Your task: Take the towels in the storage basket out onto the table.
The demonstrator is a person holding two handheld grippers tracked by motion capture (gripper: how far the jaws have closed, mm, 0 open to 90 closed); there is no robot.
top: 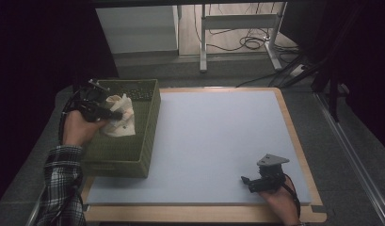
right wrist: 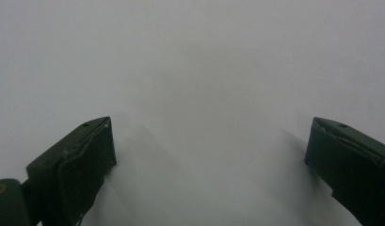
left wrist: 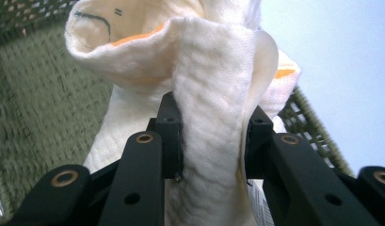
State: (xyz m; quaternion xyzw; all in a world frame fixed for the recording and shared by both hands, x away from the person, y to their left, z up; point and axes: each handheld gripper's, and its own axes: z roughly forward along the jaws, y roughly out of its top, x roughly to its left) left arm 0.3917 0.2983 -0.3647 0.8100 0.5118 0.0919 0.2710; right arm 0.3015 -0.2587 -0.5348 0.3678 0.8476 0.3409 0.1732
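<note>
A cream cloth (top: 120, 117) with orange trim hangs above the green woven basket (top: 148, 136) at the table's left. My left gripper (top: 116, 114) is shut on the cloth, held up over the basket by the person's left hand. In the left gripper view a thick fold of the cloth (left wrist: 213, 117) is pinched between the two black jaws of the left gripper (left wrist: 211, 127). My right gripper (top: 246, 183) rests low near the front right of the pale mat (top: 213, 136). In the right gripper view the right gripper (right wrist: 209, 150) stands open with bare mat between its jaws.
The basket's far wall (top: 133, 87) holds dark items I cannot make out. A wooden table edge (top: 293, 141) frames the mat. Beyond the table stand a white cabinet (top: 138, 28) and desk legs with cables (top: 246, 42) on the floor.
</note>
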